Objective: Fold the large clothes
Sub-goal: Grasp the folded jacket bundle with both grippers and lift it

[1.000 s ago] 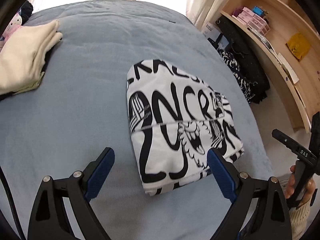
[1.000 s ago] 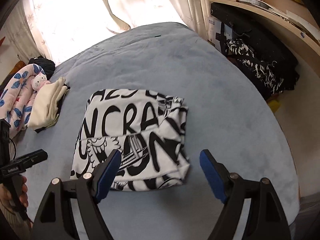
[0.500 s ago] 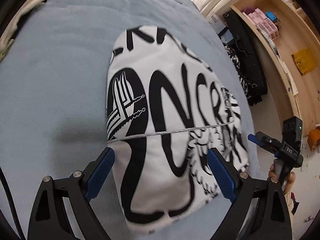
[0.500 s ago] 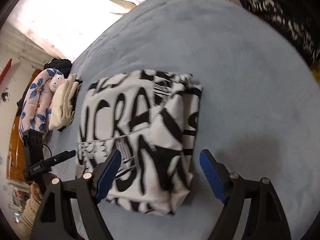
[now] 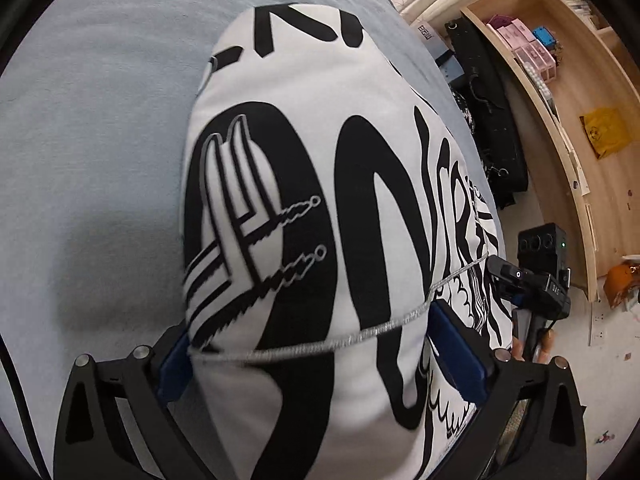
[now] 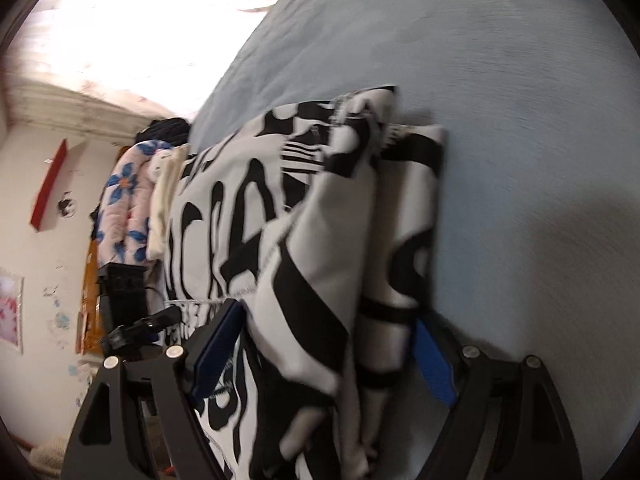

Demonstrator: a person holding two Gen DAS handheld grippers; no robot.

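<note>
Your folded black-and-white printed garment [image 5: 312, 208] lies on the grey-blue bed [image 5: 92, 128], and both tools are down at its near end. The left gripper [image 5: 316, 356] has just been widening its fingers [image 5: 460, 356]; they stand spread on either side of the bundle's near edge, with the cloth between them. From this view you cannot tell whether the blue pads press on the fabric. The right gripper [image 6: 324, 356] also straddles the garment [image 6: 304, 240] with its fingers [image 6: 432, 364] apart, at the stacked, layered side of the fold (that view is blurred by motion).

Around you: beyond the garment in the right view sit a cream folded item [image 6: 164, 200], a pink floral cushion [image 6: 124, 204] and a dark heap [image 6: 166, 128], all near the bed's far side under the bright curtain [image 6: 120, 32]. In the left view, the other handheld unit [image 5: 536, 280] is close by the garment's right edge, with a hand [image 5: 540, 344] gripping it. Past it, black bags [image 5: 492, 120] lean by the wooden shelves [image 5: 560, 92].

The bed's surface is bare to the left of the garment in the left view and to the right of it in the right view. The bed's right edge drops to the floor [image 5: 552, 208] just beyond the cloth.

The shelves hold pink boxes [image 5: 524, 44] and a yellow item [image 5: 604, 132].
</note>
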